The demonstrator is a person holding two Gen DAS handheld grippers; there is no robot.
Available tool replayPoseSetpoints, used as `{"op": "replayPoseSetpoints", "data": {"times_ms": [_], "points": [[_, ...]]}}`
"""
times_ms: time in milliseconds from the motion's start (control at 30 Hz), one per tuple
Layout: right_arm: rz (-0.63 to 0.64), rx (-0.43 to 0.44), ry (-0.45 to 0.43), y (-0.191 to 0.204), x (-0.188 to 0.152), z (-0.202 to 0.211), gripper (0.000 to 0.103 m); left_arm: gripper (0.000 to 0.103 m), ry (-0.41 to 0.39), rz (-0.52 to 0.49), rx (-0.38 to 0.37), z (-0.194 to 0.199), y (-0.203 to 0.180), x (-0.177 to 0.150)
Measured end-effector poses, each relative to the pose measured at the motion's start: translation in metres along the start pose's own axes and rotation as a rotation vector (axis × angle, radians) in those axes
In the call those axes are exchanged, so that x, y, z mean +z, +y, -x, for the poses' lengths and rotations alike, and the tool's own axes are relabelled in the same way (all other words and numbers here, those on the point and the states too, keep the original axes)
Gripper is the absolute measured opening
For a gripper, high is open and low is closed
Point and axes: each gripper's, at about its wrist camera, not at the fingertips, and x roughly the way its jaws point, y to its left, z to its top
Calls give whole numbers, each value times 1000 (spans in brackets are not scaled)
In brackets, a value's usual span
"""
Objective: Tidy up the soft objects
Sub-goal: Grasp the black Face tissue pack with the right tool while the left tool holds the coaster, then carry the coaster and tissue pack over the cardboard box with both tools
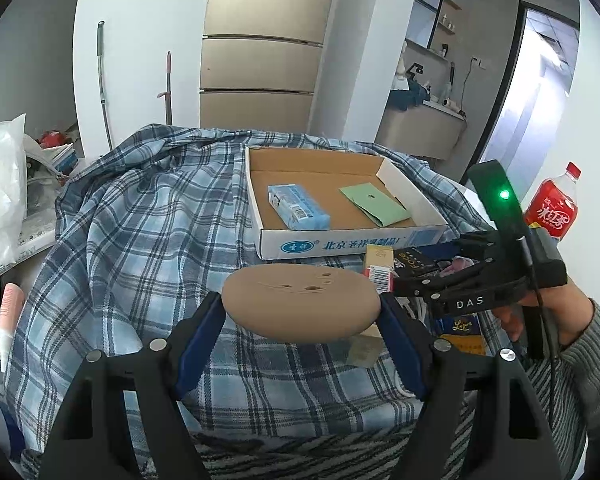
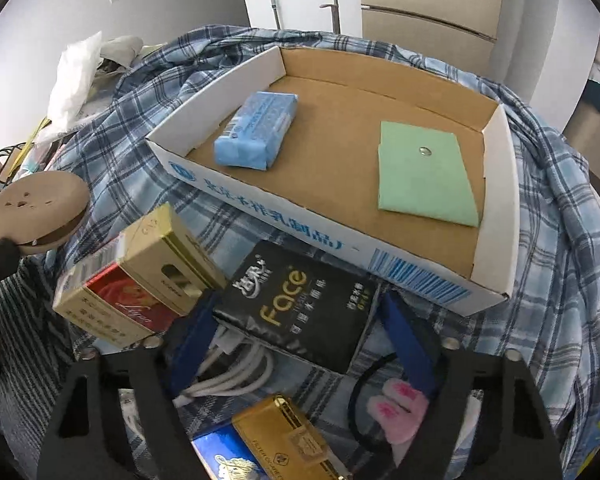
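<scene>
My left gripper (image 1: 300, 304) is shut on a tan, bun-shaped squishy toy (image 1: 300, 304), held above the plaid cloth (image 1: 140, 240); the toy (image 2: 36, 208) also shows at the left edge of the right wrist view. My right gripper (image 2: 296, 308) points down over a black "Face" tissue pack (image 2: 296, 304), its blue pads against both sides of the pack. Beyond both stands a shallow cardboard box (image 1: 340, 246) (image 2: 260, 200). It holds a blue tissue pack (image 1: 298, 205) (image 2: 256, 130) and a folded green cloth (image 1: 374, 202) (image 2: 424, 172).
Around the black pack lie a gold and red carton (image 2: 132, 280), a white cable (image 2: 236, 376), a gold box (image 2: 284, 436) and a pink plush on a black band (image 2: 400, 408). A red drink bottle (image 1: 552, 208) stands right; a plastic bag (image 1: 0, 184) and clutter left.
</scene>
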Motion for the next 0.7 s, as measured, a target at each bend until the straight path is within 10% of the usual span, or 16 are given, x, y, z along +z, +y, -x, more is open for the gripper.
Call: {"op": "replayPoseSetpoints", "data": {"times_ms": [700], "points": [[116,-100,-482,59,36,182,71,79,-191,96,-80,78,-2,46]]}}
